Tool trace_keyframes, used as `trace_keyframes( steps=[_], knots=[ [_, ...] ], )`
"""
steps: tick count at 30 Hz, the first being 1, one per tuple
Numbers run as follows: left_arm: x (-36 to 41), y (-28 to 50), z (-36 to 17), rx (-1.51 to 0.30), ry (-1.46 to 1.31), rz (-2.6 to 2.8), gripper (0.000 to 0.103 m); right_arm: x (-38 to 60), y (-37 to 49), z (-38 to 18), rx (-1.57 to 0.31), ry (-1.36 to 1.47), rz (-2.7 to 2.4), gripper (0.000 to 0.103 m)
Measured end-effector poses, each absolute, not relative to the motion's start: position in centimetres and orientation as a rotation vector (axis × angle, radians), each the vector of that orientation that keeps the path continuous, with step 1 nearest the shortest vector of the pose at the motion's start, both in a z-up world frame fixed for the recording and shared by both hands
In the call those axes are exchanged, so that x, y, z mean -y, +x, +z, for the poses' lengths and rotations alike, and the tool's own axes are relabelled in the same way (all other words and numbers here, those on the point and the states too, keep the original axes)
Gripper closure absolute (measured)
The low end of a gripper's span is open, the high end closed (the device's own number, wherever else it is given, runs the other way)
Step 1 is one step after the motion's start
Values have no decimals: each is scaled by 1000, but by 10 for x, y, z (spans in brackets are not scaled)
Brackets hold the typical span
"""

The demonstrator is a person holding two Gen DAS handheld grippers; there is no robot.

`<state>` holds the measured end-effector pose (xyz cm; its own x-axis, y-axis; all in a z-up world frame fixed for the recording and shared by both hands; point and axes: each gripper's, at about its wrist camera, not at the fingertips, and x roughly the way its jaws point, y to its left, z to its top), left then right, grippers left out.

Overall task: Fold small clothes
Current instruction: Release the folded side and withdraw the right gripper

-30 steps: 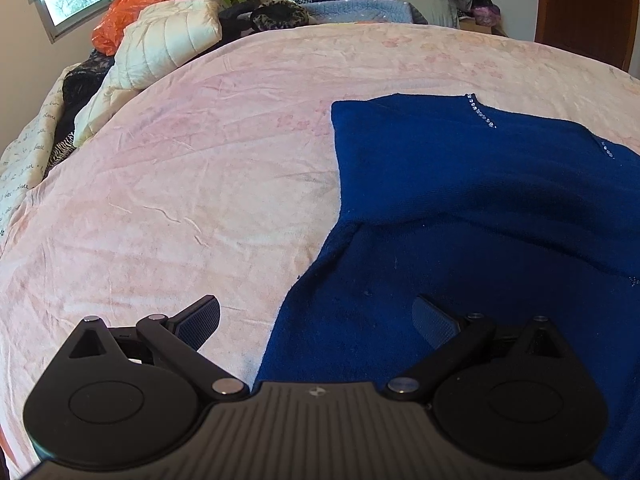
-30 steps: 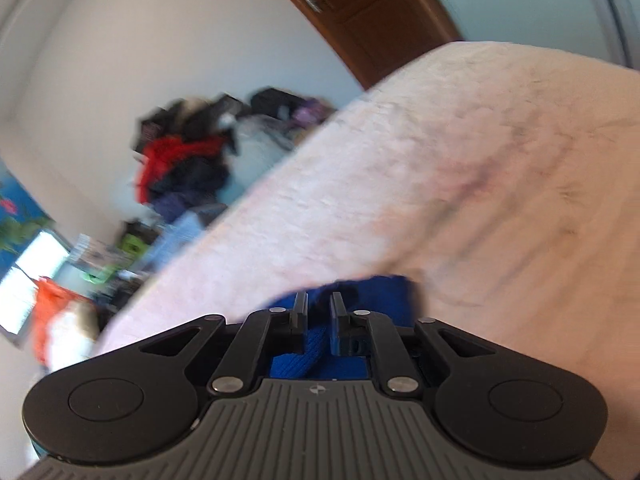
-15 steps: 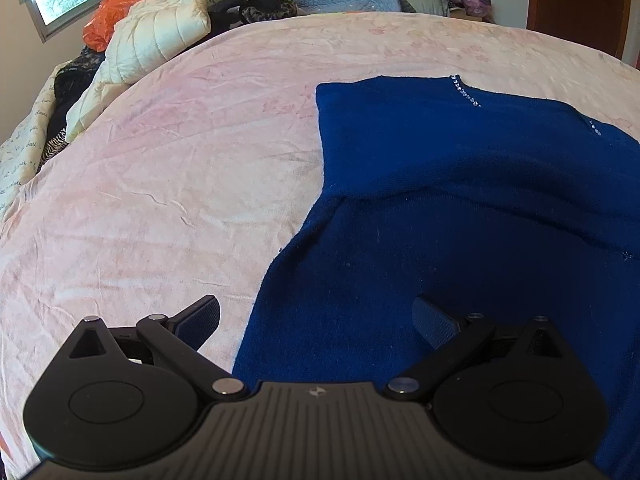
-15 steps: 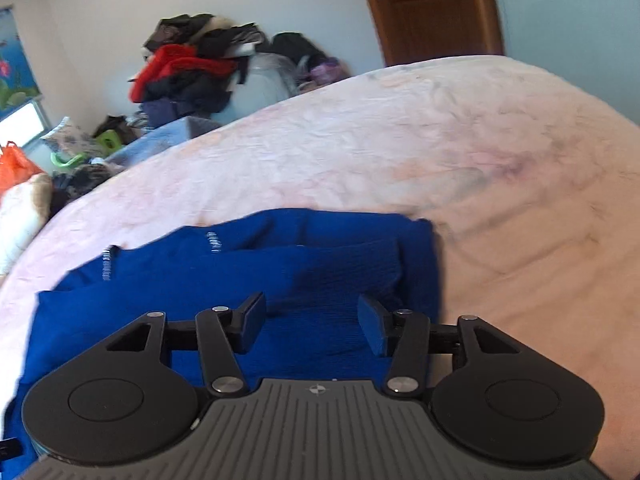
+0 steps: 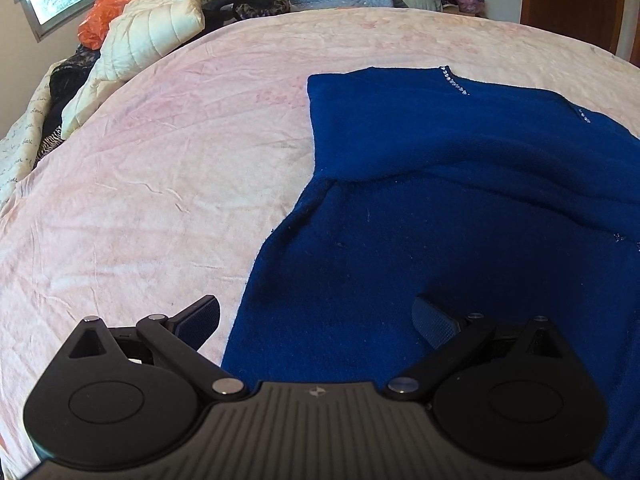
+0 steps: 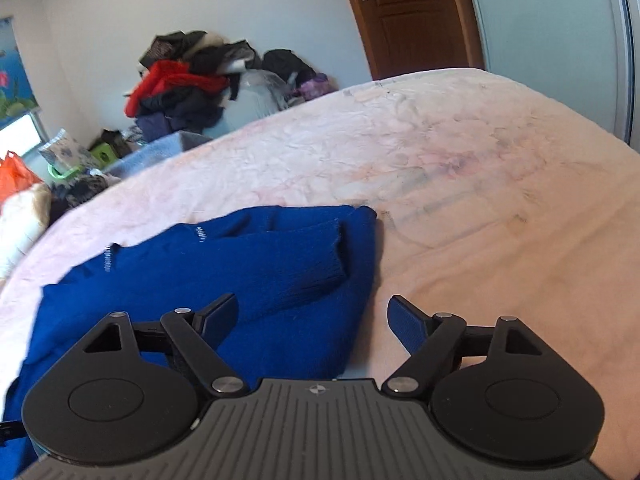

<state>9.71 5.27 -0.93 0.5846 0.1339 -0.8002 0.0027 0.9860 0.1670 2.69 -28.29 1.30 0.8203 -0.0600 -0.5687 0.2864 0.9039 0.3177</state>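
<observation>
Blue sweater (image 5: pixel 460 208): dark blue knit, lies flat on the bed, partly folded; one sleeve is laid across the body, and in the right wrist view its ribbed cuff (image 6: pixel 320 272) rests near the garment's right edge.
Neckline trim (image 5: pixel 454 82): a short row of small pale beads near the far edge of the sweater; a second row sits further right.
Bed (image 5: pixel 160 184): covered with a wrinkled pale pink sheet, bare to the left of the sweater and, in the right wrist view, to its right as well.
Left gripper (image 5: pixel 316 320): jaws stand wide apart and grip nothing; it hangs over the near left edge of the sweater, one finger above the pink sheet, the other above the blue knit.
Right gripper (image 6: pixel 312 320): jaws are opening, already wide; the sweater's near right edge lies below and between them, but neither pad presses on it.
White quilted bedding (image 5: pixel 148 40): bunched at the far left corner of the bed.
Orange plastic bag (image 5: pixel 120 0): behind the quilted bedding, by the window.
Clothes pile (image 6: pixel 188 80): red and dark garments heaped against the far wall.
Wooden door (image 6: pixel 408 16): brown, shut, beyond the far corner of the bed.
</observation>
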Motion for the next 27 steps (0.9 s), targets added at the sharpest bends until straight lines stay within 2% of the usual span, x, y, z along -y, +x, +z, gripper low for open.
trace_keyframes(
  steps=[10, 18, 21, 27],
  knots=[
    [-60, 81, -7, -931, 161, 73, 0, 291, -50, 23, -622, 402, -60, 18],
    [-82, 64, -6, -912, 141, -21, 0, 302, -112, 50, -558, 320, -187, 16],
    [-105, 59, -10, -934, 54, -131, 0, 303, -121, 46, -574, 402, -127, 13],
    [-161, 44, -16, -956, -116, -301, 0, 275, -122, 9, -675, 586, 95, 14]
  ],
)
